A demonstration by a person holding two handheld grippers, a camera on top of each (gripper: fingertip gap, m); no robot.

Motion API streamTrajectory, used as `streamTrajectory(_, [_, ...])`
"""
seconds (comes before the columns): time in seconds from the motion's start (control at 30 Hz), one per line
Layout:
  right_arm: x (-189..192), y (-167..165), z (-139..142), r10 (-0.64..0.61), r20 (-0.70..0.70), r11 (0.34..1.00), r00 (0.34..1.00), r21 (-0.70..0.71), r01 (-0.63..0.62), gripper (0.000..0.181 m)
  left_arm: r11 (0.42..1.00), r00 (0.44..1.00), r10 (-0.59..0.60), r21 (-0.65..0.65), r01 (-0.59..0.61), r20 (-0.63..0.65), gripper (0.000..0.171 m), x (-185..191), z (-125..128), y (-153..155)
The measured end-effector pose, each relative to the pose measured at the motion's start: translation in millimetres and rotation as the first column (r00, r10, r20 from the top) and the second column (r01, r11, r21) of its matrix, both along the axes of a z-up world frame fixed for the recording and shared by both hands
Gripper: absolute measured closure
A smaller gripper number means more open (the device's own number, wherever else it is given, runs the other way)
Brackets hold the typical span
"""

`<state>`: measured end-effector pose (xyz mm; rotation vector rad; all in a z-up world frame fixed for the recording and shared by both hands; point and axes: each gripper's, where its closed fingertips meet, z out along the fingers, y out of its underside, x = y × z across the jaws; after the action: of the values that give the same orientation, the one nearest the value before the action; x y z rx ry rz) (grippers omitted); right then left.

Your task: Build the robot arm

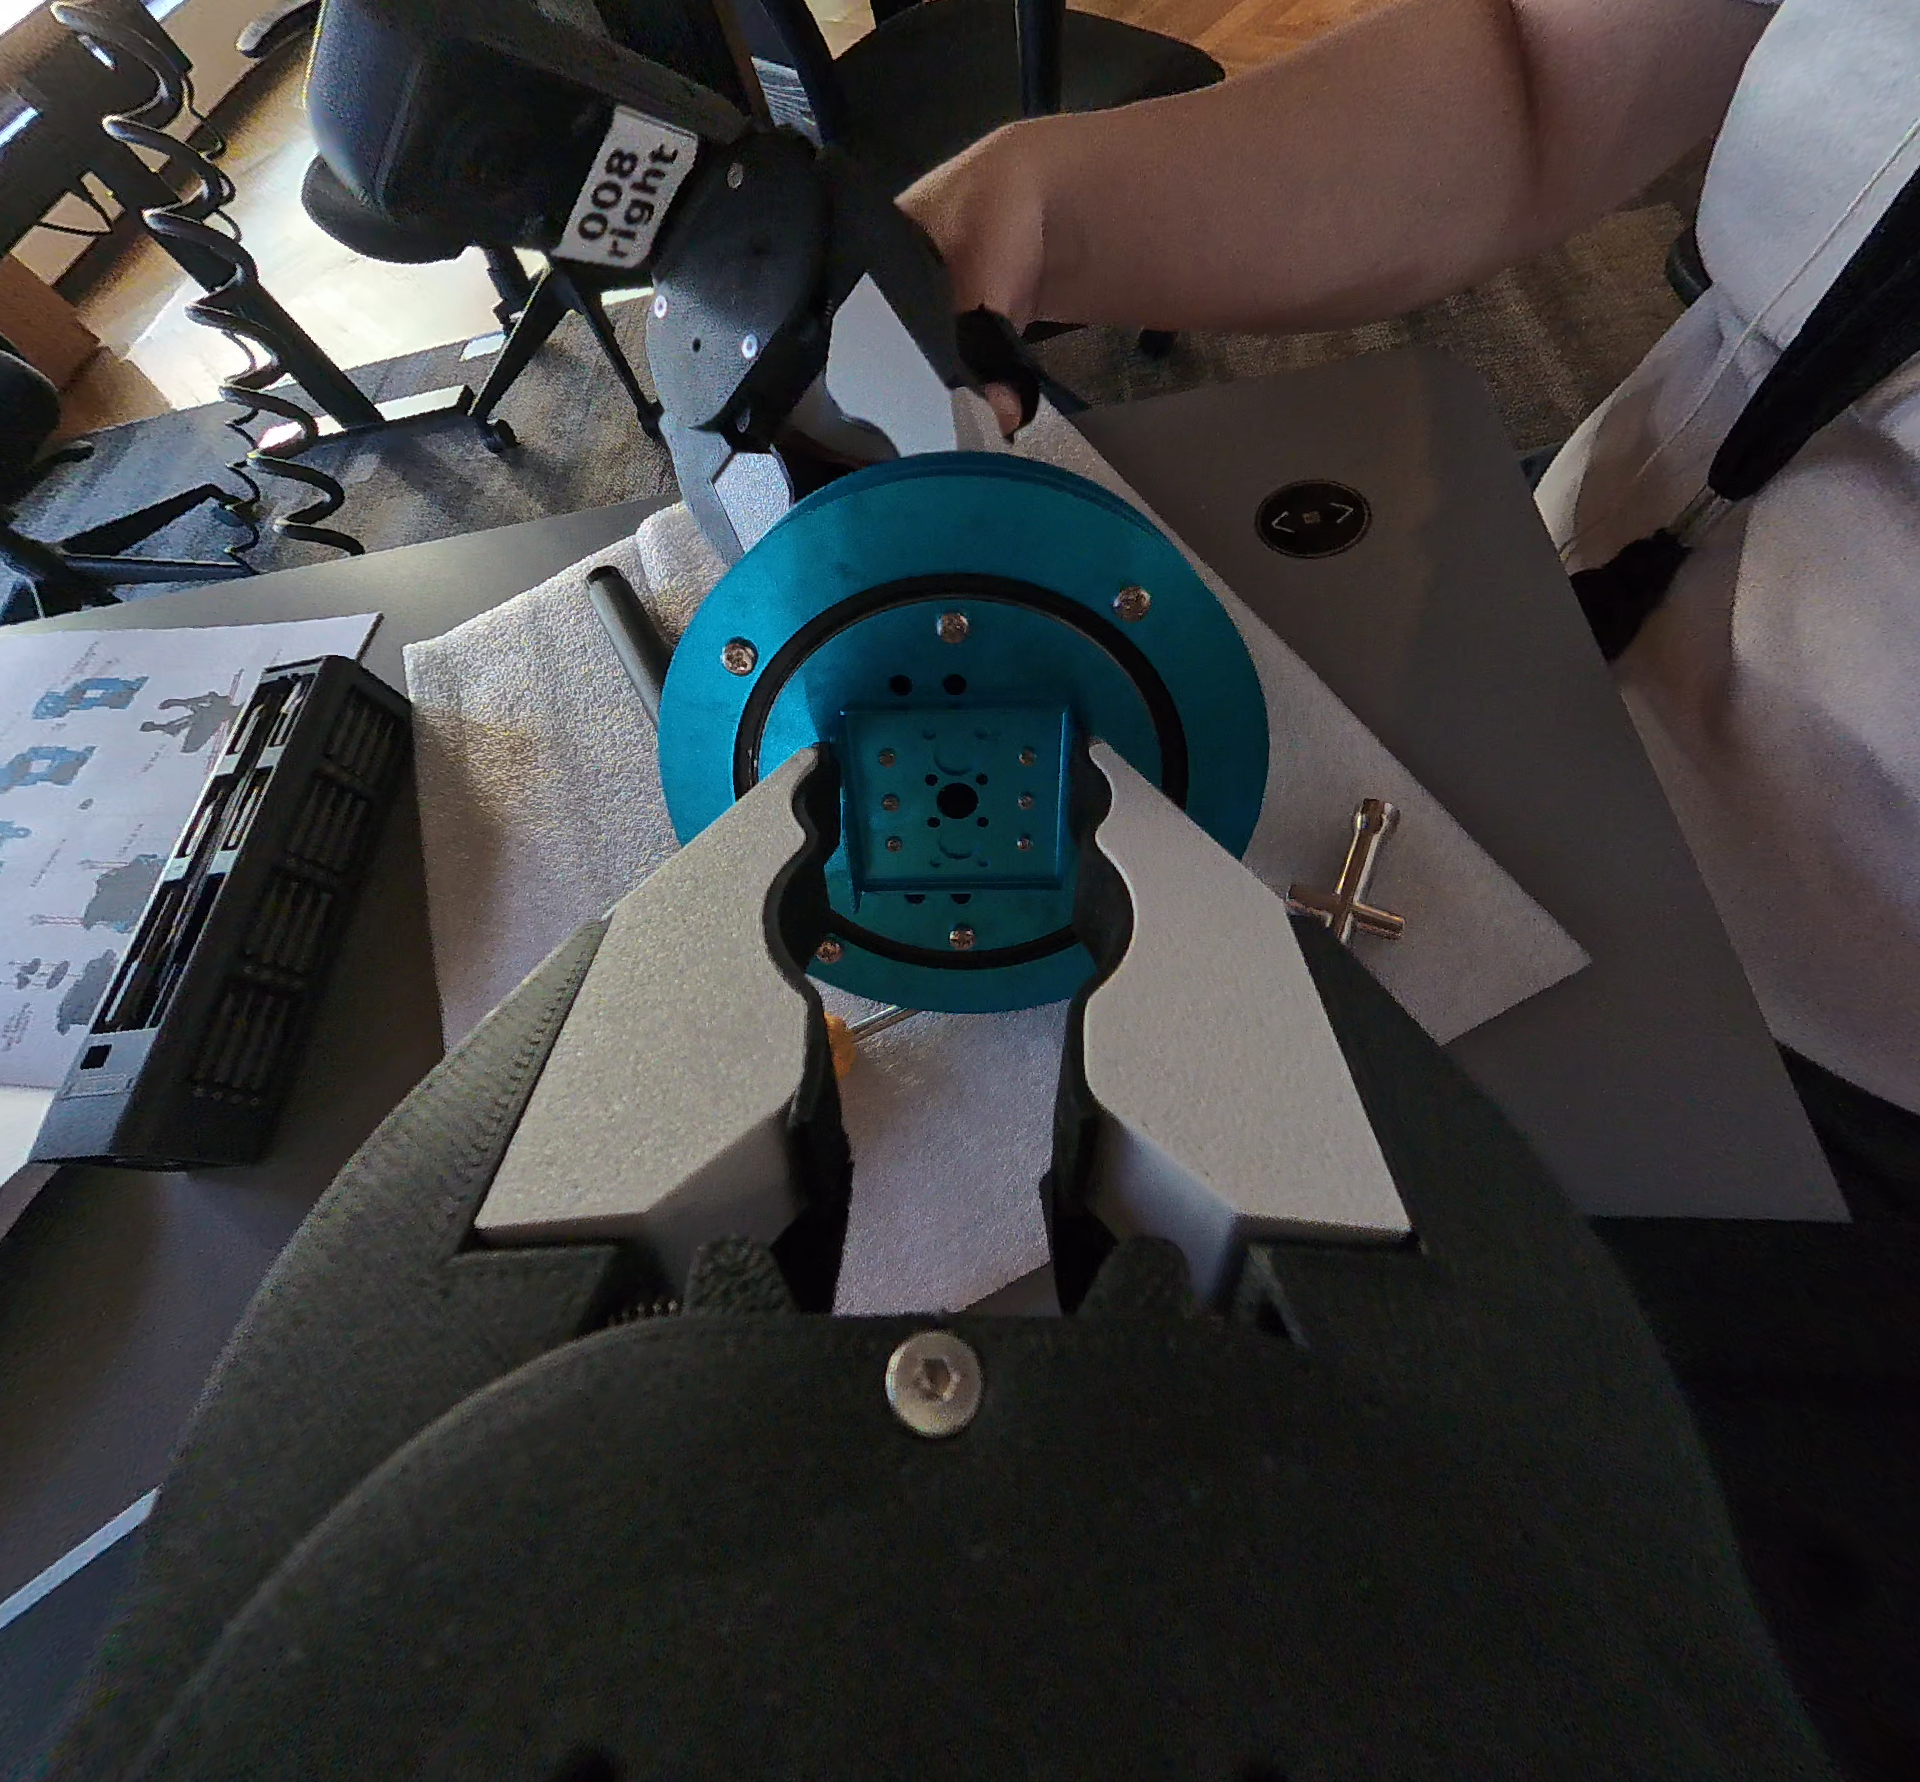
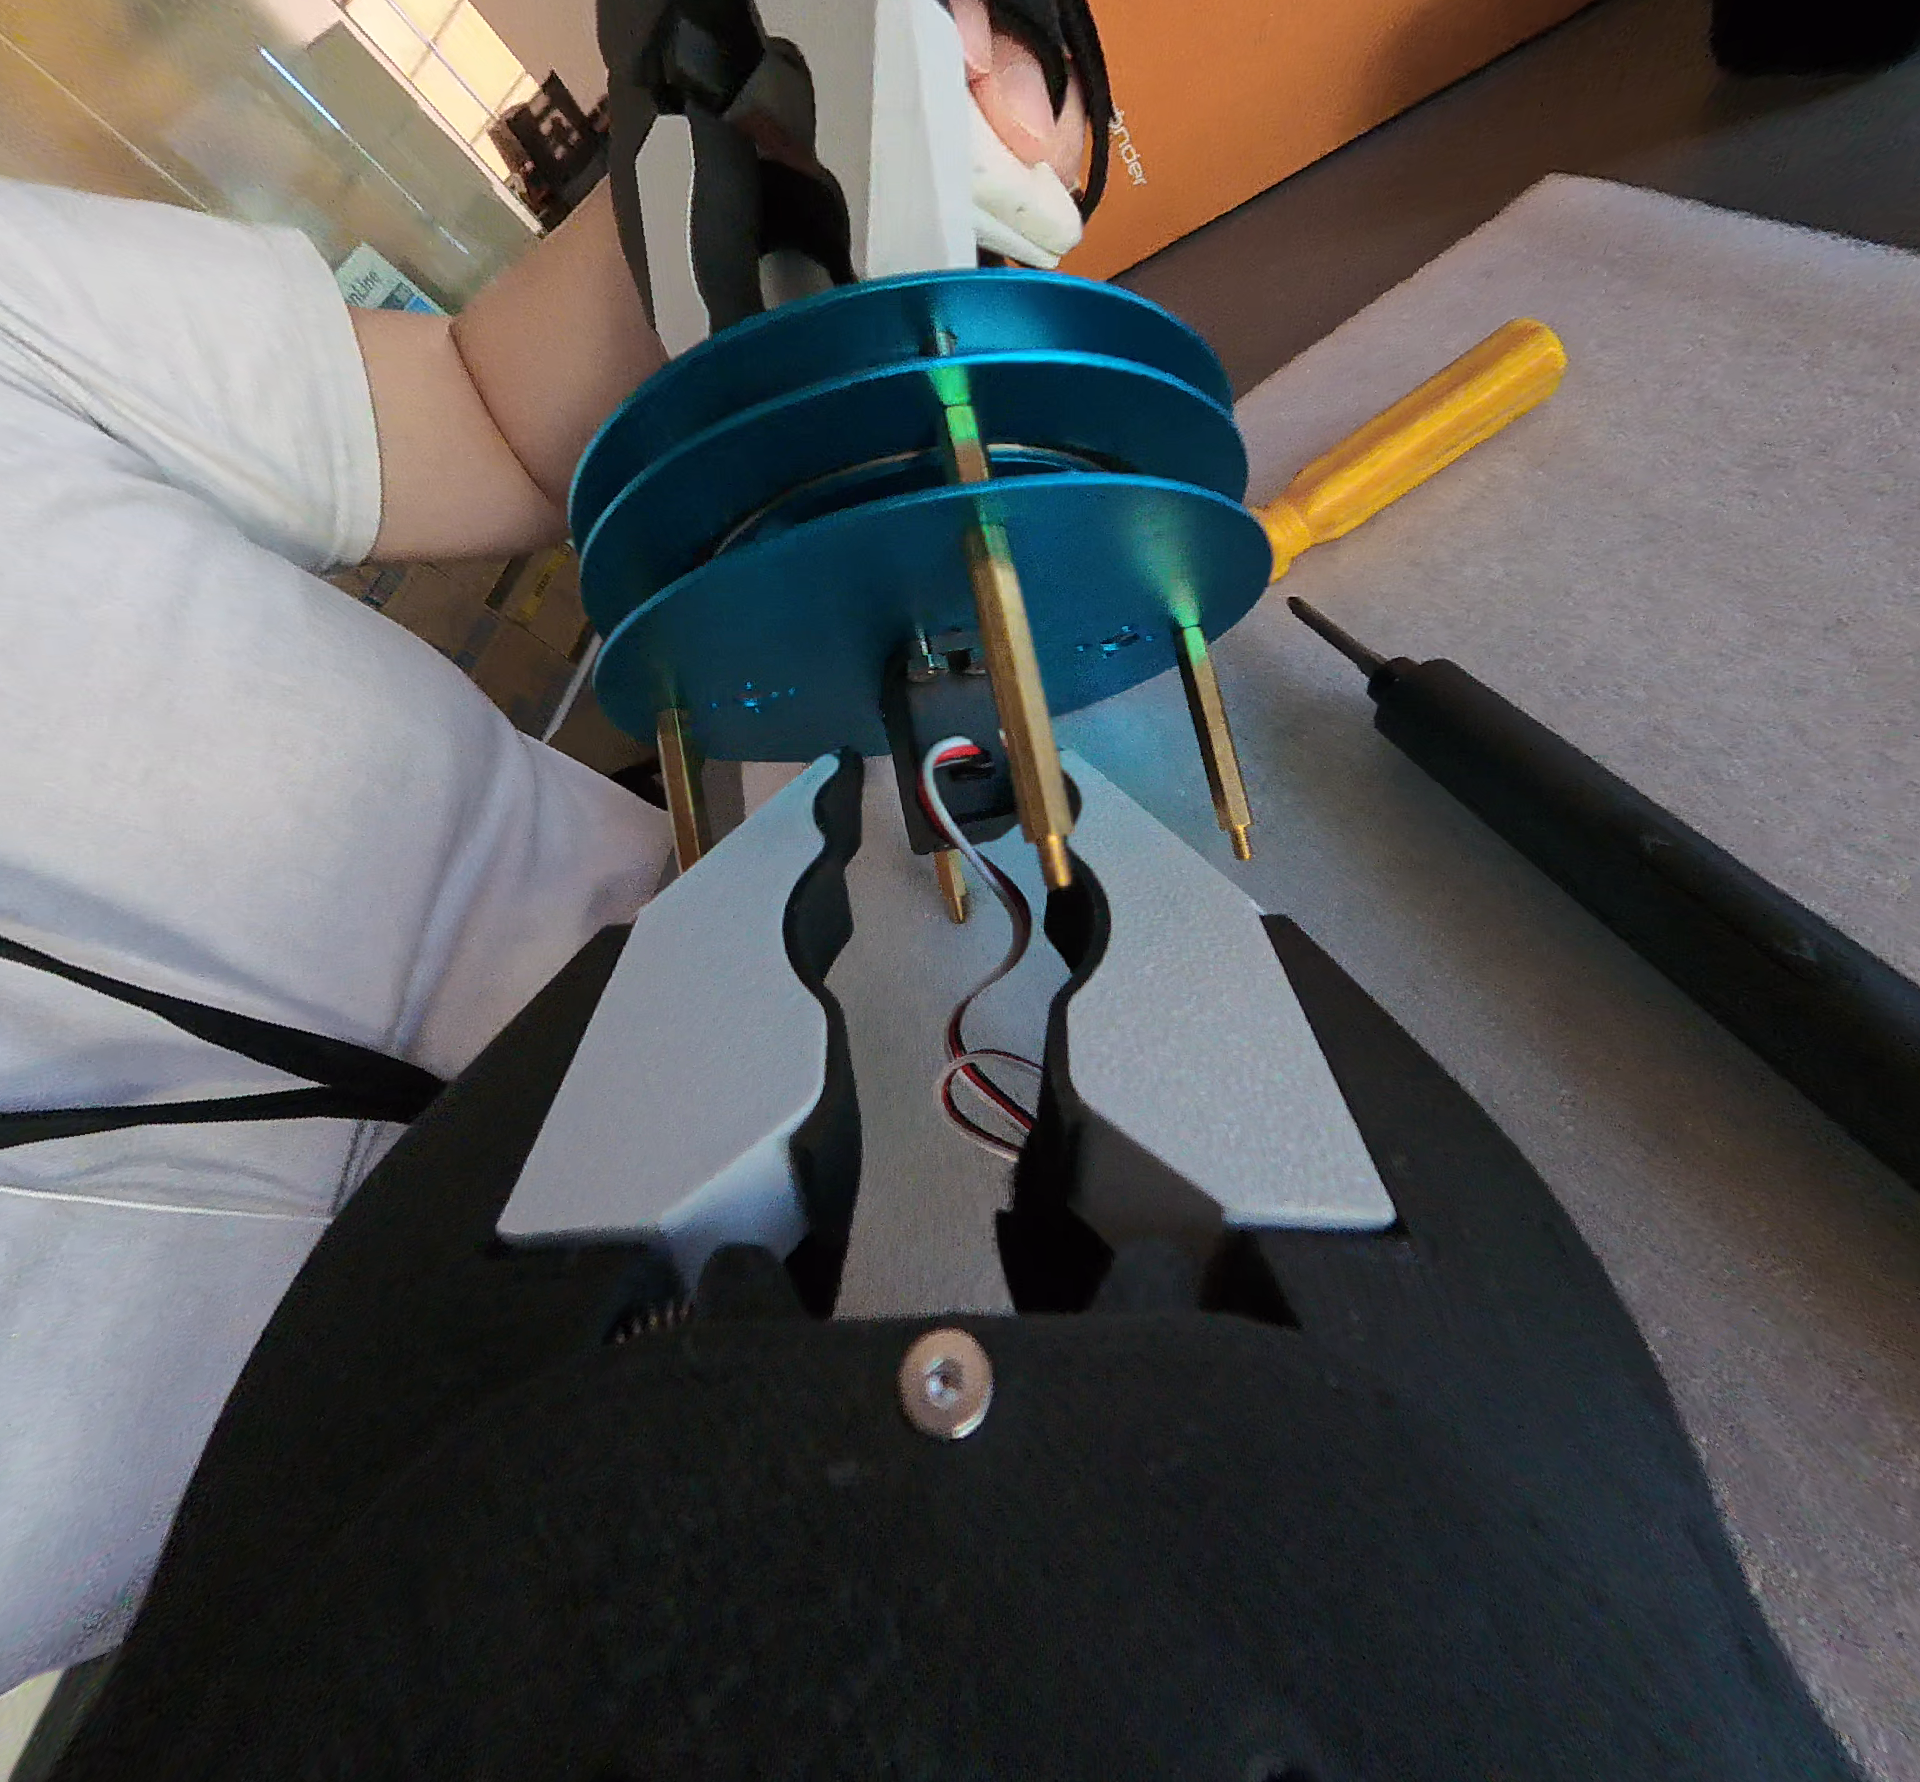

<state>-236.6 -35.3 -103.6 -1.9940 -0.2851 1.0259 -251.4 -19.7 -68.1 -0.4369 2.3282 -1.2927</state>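
A blue round assembly of three stacked discs (image 1: pixel 1195 693) is held up off the white foam mat (image 1: pixel 520 745), tilted on its side. My left gripper (image 1: pixel 956 761) is shut on the blue square bracket (image 1: pixel 956 797) at the middle of its top disc; it also shows in the right wrist view (image 2: pixel 810 226). My right gripper (image 2: pixel 956 771) is at the underside of the assembly (image 2: pixel 831 610). Its jaws stand apart on either side of the black servo (image 2: pixel 940 756), among brass standoffs (image 2: pixel 1013 693). A red-white-black wire (image 2: pixel 987 984) hangs between the fingers.
A yellow-handled screwdriver (image 2: pixel 1423 423) and a black screwdriver (image 2: pixel 1662 880) lie on the mat. A cross-shaped metal key (image 1: pixel 1351 880) lies by a grey laptop (image 1: pixel 1403 693). A black bit case (image 1: pixel 239 901) sits on an instruction sheet (image 1: pixel 83 745). Office chairs stand behind. There is about 5 cm between the tips of the two grippers. About 9 cm separates my right fingertips from the black screwdriver (image 2: pixel 1662 880).
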Motion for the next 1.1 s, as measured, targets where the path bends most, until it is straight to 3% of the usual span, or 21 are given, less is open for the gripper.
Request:
streamTrajectory(0.27, [-3.2, 1.6, -8.6, -0.004, 0.088, 1.0, 0.996, -0.011, 0.005, 0.154, 1.0, 0.999, -0.018, -0.019, 0.019, 0.033, 0.129, -0.1, 1.8, -2.9])
streamTrajectory(0.47, [-3.1, -2.9, -4.2, -0.029, 0.157, 0.998, 0.987, 0.061, 0.019, 0.156, 0.999, 0.997, -0.045, -0.011, 0.046, 0.06, 0.129, -1.4, 6.1, -9.5])
streamTrajectory(0.73, [13.9, -47.3, 8.3, -0.068, 0.255, 0.994, 0.964, 0.095, 0.045, 0.157, 0.977, 0.969, -0.191, 0.121, 0.173, 0.156, 0.129, 11.2, 23.7, -61.7])
streamTrajectory(0.97, [31.8, -77.9, -2.3, -0.137, 0.271, 0.988, 0.953, 0.102, 0.113, 0.157, 0.956, 0.943, -0.28, 0.138, 0.258, 0.18, 0.129, 28.4, 17.6, -97.1])
streamTrajectory(1.1, [32.6, -81.7, -2.9, -0.178, 0.243, 0.977, 0.954, 0.157, 0.142, 0.157, 0.961, 0.947, -0.275, 0.074, 0.266, 0.168, 0.128, 30.7, 17.8, -104.4])
